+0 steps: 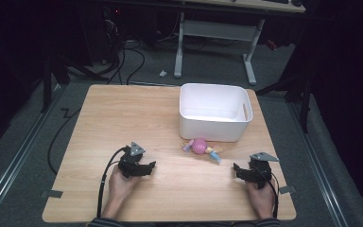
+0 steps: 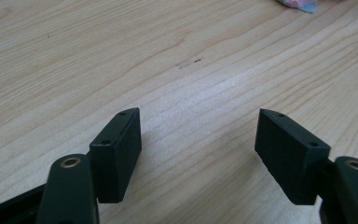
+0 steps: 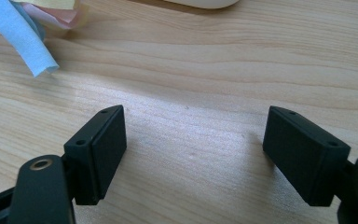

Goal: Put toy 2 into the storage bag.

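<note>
- Plush toy [image 1: 201, 147], pink body with pastel fabric strips, lies on the bench [image 1: 123, 118] just in front of the white bin [image 1: 215, 111], between the 2 claws and apart from both.
- Left claw [image 1: 147, 166] rests low on the bench, jaws spread wide, nothing between them; right claw [image 1: 236, 169] likewise spread and empty.
- We judge the toy soft and floppy: a pinch on the blue strip [image 3: 23, 39] alone could leave the body dangling, or let it slip out.
- The toy sits close to the bin wall; we think a low approach could shove it against the bin or nudge the bin itself.
- A drop short of the rim would land the toy back on the bench.
</note>
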